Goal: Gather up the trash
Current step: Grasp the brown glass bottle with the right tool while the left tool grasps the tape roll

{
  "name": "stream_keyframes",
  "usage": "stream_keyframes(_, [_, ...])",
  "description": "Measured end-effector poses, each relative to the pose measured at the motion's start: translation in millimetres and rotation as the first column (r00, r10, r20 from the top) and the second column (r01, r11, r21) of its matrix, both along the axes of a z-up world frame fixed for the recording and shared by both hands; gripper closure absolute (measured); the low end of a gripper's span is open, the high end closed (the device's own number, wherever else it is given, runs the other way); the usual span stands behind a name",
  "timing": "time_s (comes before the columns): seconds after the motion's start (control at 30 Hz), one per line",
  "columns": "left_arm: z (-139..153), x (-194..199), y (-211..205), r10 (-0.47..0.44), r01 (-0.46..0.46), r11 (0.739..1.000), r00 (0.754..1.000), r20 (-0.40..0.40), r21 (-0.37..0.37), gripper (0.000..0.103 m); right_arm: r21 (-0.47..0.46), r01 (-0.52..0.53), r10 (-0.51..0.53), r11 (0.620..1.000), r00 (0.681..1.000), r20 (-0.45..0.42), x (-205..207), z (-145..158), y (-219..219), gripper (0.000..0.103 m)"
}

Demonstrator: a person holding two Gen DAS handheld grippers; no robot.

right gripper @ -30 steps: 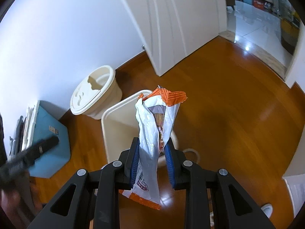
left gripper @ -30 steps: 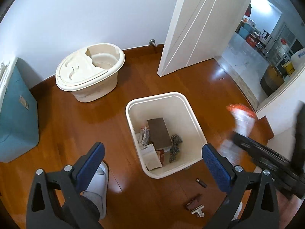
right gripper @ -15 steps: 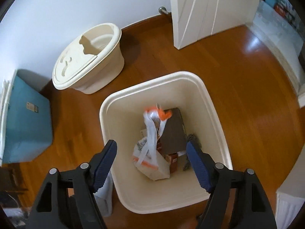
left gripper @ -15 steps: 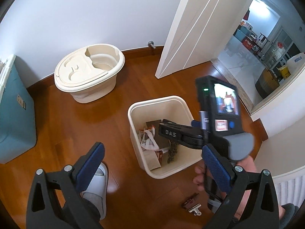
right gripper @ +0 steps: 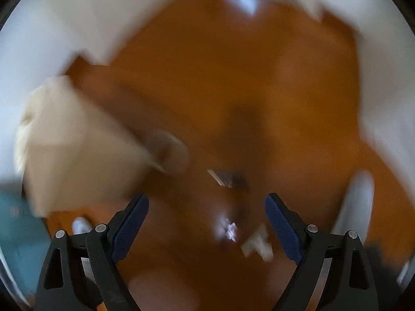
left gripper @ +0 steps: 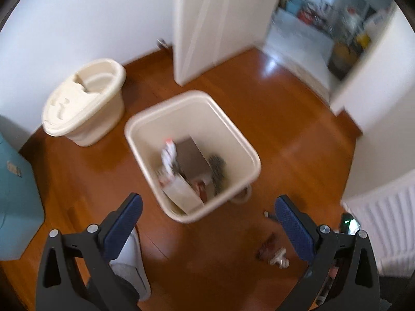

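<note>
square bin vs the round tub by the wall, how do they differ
The square bin is open-topped and holds trash; the round tub is partly covered by a lid. The bin stands mid-floor; the tub sits against the wall. Both are cream plastic.

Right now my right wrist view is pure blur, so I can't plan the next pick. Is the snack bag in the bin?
Observer: Yes. The left wrist view shows the white-and-orange bag lying inside the cream bin, against a brown box.
Operator: Any trash outside it?
Observer: A metal clip and a dark wrapper lie on the wooden floor, clear of the bin.
Operator: Is the left gripper free?
Observer: The left gripper is empty: its fingers stand wide apart, one right beside that clip.
</note>
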State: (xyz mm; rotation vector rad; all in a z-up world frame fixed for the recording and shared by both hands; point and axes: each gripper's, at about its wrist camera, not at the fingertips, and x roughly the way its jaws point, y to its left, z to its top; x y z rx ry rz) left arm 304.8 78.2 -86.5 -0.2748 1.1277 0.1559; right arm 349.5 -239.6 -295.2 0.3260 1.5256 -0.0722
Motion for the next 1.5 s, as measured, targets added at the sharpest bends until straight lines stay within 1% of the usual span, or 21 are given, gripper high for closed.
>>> stream_keyframes(0.07, [-15, 9, -15, -0.025, 0.025, 1.000, 0.999, -0.046, 0.004, 0.000, 0.011, 0.130, -0.128, 0.991, 0.986, -0.103, -24, -45, -35, 0.013])
stream_keyframes(0.1, [-21, 13, -21, -0.033, 0.034, 0.999, 0.998, -0.060, 0.015, 0.000, 0.014, 0.154, -0.152, 0.988, 0.982, -0.116, -30, -57, -42, 0.013])
stream_keyframes(0.17, [-30, 20, -31, -0.049, 0.051, 0.998, 0.996, -0.080, 0.027, 0.000, 0.022, 0.136, -0.133, 0.990, 0.985, -0.108, -31, -74, -38, 0.014])
stream_keyframes(0.27, [-42, 29, -42, -0.067, 0.072, 0.996, 0.993, -0.102, 0.051, 0.000, 0.066, 0.054, -0.048, 0.996, 0.995, -0.082, -19, -90, -6, 0.014])
stream_keyframes(0.33, [-52, 32, -48, -0.076, 0.085, 0.994, 0.989, -0.124, 0.068, 0.000, 0.084, 0.028, -0.019, 0.996, 0.994, -0.111, -15, -107, 15, 0.013])
stream_keyframes(0.5, [-71, 33, -64, -0.106, 0.123, 0.988, 0.981, -0.165, 0.098, 0.000, 0.018, 0.020, -0.016, 1.000, 0.973, -0.230, -18, -163, 42, 0.014])
stream_keyframes(0.53, [-77, 32, -69, -0.118, 0.138, 0.985, 0.977, -0.178, 0.105, 0.000, 0.020, 0.012, -0.007, 1.000, 0.972, -0.236, -19, -170, 46, 0.016])
stream_keyframes(0.6, [-85, 31, -77, -0.135, 0.160, 0.981, 0.970, -0.200, 0.113, 0.000, 0.031, -0.032, 0.039, 0.999, 0.972, -0.230, -17, -179, 52, 0.035])
stream_keyframes(0.67, [-93, 31, -83, -0.146, 0.174, 0.978, 0.966, -0.215, 0.115, 0.000, 0.016, -0.095, 0.096, 0.995, 0.971, -0.220, -16, -178, 55, 0.064])
stream_keyframes(0.77, [-107, 31, -93, -0.172, 0.200, 0.974, 0.958, -0.228, 0.109, 0.000, 0.026, -0.135, 0.137, 0.991, 0.962, -0.235, -16, -177, 49, 0.070])
stream_keyframes(0.83, [-120, 29, -100, -0.189, 0.216, 0.973, 0.949, -0.251, 0.084, 0.000, 0.035, -0.111, 0.116, 0.993, 0.974, -0.196, -10, -162, 36, 0.070])
stream_keyframes(0.9, [-134, 25, -105, -0.187, 0.209, 0.977, 0.939, -0.287, 0.047, 0.000, 0.020, -0.136, 0.137, 0.991, 0.981, -0.140, 4, -144, 29, 0.070])
stream_keyframes(1.03, [-152, 21, -126, -0.217, 0.250, 0.966, 0.922, -0.321, 0.068, 0.000, 0.016, -0.169, 0.169, 0.985, 0.986, -0.010, 50, -90, 14, 0.070])
stream_keyframes(1.1, [-131, 24, -127, -0.216, 0.241, 0.968, 0.944, -0.249, 0.073, 0.000, 0.007, -0.169, 0.169, 0.986, 0.985, 0.023, 72, -62, 4, 0.070])
stream_keyframes(1.17, [-91, 34, -121, -0.210, 0.225, 0.968, 0.969, -0.126, 0.114, 0.000, 0.009, -0.186, 0.184, 0.983, 0.979, 0.085, 109, -22, -4, 0.070])
stream_keyframes(1.23, [-75, 45, -122, -0.225, 0.234, 0.959, 0.972, -0.068, 0.158, 0.000, -0.006, -0.219, 0.218, 0.976, 0.967, 0.133, 138, 19, -11, 0.070])
stream_keyframes(1.3, [-89, 59, -139, -0.302, 0.318, 0.931, 0.947, -0.110, 0.179, 0.000, -0.051, -0.272, 0.276, 0.961, 0.943, 0.183, 168, 61, -17, 0.070])
stream_keyframes(1.33, [-108, 67, -153, -0.365, 0.387, 0.906, 0.919, -0.151, 0.170, 0.000, -0.077, -0.306, 0.315, 0.949, 0.925, 0.212, 178, 81, -18, 0.070])
stream_keyframes(1.4, [-165, 84, -184, -0.490, 0.526, 0.845, 0.834, -0.254, 0.097, 0.000, -0.117, -0.366, 0.384, 0.923, 0.882, 0.274, 196, 121, -24, 0.070])
stream_keyframes(1.47, [-217, 100, -193, -0.510, 0.550, 0.835, 0.787, -0.348, 0.021, 0.000, -0.141, -0.410, 0.434, 0.901, 0.835, 0.339, 204, 163, -30, 0.069])
stream_keyframes(1.5, [-238, 110, -193, -0.504, 0.539, 0.842, 0.777, -0.378, -0.016, 0.000, -0.141, -0.418, 0.440, 0.897, 0.820, 0.367, 204, 176, -38, 0.069])
